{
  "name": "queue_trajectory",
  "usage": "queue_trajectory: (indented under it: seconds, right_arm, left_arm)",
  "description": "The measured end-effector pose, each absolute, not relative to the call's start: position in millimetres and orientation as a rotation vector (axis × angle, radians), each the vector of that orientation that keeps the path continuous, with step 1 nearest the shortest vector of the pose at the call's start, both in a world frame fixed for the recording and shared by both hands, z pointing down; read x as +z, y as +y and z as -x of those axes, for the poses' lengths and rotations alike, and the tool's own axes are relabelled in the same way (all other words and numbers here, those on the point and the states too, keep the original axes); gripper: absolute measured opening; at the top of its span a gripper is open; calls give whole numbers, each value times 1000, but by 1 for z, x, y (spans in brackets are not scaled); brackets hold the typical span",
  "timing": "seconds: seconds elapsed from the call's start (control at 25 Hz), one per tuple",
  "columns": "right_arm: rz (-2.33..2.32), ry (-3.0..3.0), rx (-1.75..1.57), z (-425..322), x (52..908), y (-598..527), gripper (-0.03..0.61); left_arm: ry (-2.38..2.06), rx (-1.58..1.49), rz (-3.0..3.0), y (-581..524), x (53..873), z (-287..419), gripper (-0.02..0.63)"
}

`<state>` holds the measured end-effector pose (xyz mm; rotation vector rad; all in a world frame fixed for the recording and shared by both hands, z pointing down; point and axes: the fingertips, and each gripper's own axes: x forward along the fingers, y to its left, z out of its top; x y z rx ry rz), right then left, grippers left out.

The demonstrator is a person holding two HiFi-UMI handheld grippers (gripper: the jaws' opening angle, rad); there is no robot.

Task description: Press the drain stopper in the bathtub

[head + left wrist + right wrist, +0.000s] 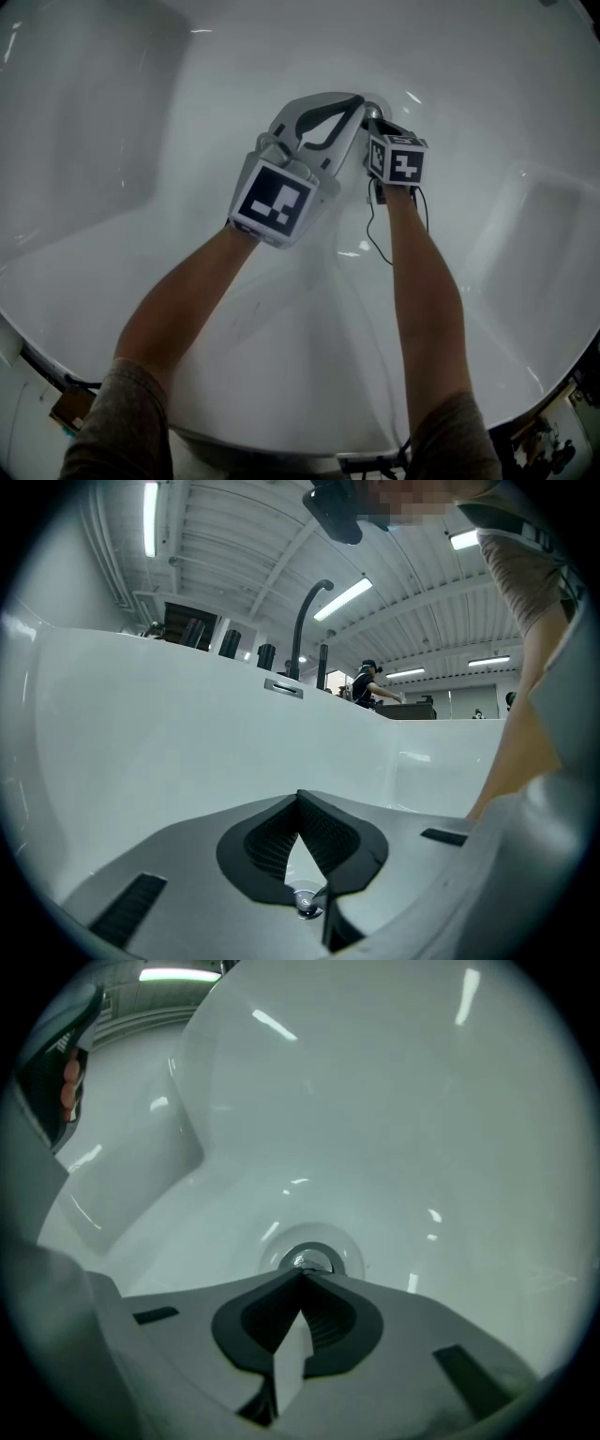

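Both grippers down at the drain, jaws together, nothing gripped.
You are holding the right gripper (302, 1279) with its jaws closed tip to tip and nothing between them. The tips are pointing at the chrome drain stopper (305, 1260), which is sitting in its ring on the bathtub (422, 1129) floor just beyond them; contact cannot be told. You are holding the left gripper (299, 799) just beside it, jaws likewise meeting at the tips, empty, facing the white tub wall.

The drain stopper (304, 1259) is half hidden behind the right gripper (302, 1279). Distant people (367, 682) are too small to make out.
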<state>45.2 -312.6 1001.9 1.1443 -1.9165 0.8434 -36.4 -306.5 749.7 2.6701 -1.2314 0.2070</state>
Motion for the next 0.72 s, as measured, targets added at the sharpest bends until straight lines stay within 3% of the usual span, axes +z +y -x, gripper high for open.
queue_trajectory:
  seconds: [0.72]
  right_arm:
    - [-1227, -2057, 787, -51, 829, -278, 0]
  left_arm:
    - [-1275, 220, -2652, -269, 629, 27, 1]
